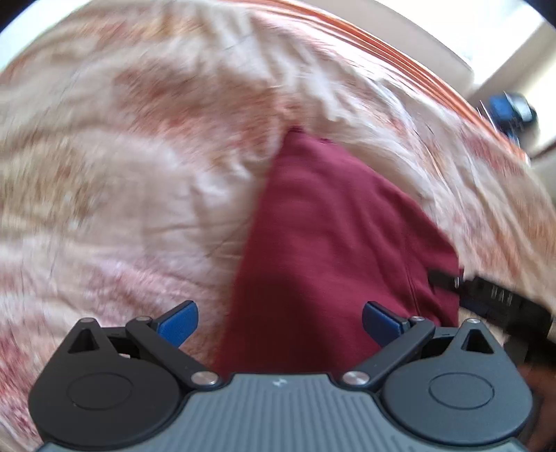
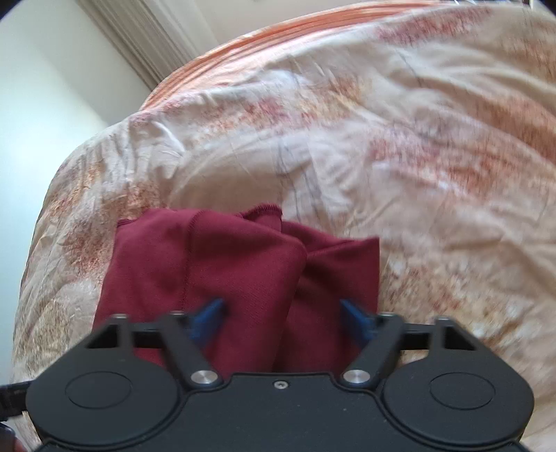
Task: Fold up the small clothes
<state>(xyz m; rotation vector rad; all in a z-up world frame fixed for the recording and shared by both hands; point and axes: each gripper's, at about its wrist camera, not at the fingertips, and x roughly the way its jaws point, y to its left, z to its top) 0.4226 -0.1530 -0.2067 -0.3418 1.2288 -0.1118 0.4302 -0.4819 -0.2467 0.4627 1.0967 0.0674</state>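
A dark red garment [image 1: 330,236] lies on a cream and rust patterned bedspread [image 1: 139,156]. In the left wrist view my left gripper [image 1: 279,321] is open just above its near edge, blue pads wide apart. The right gripper's black body [image 1: 500,306] shows at the garment's right edge. In the right wrist view the red garment [image 2: 243,271] is bunched in folds. My right gripper [image 2: 282,318] is open over it, the cloth lying between and under the blue pads.
The bedspread [image 2: 399,139] covers the whole bed, with an orange striped border [image 2: 278,24] at the far edge. A pale wall and trim [image 2: 69,69] lie beyond. A blue and black object [image 1: 510,111] sits off the bed's far right.
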